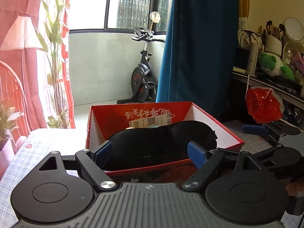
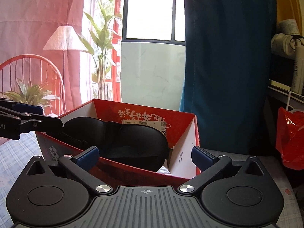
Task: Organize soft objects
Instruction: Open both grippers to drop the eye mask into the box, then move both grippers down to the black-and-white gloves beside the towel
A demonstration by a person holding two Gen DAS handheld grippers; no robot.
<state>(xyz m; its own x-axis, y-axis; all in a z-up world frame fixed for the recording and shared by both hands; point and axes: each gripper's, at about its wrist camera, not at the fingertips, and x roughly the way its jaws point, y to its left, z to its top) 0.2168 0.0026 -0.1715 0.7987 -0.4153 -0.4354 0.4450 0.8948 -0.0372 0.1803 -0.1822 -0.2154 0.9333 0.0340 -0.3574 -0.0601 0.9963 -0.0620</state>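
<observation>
While both tongs stand wide apart, left gripper [image 1: 150,152] & right gripper [image 2: 145,156] grip nothing; black eye mask [image 1: 163,138] lies in red box [image 1: 218,125], just ahead, btwn fingertips.

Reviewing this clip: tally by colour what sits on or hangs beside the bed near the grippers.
Red: 2 (open box, plastic bag)
Black: 1 (sleep mask lying in the box)
Total: 3
</observation>
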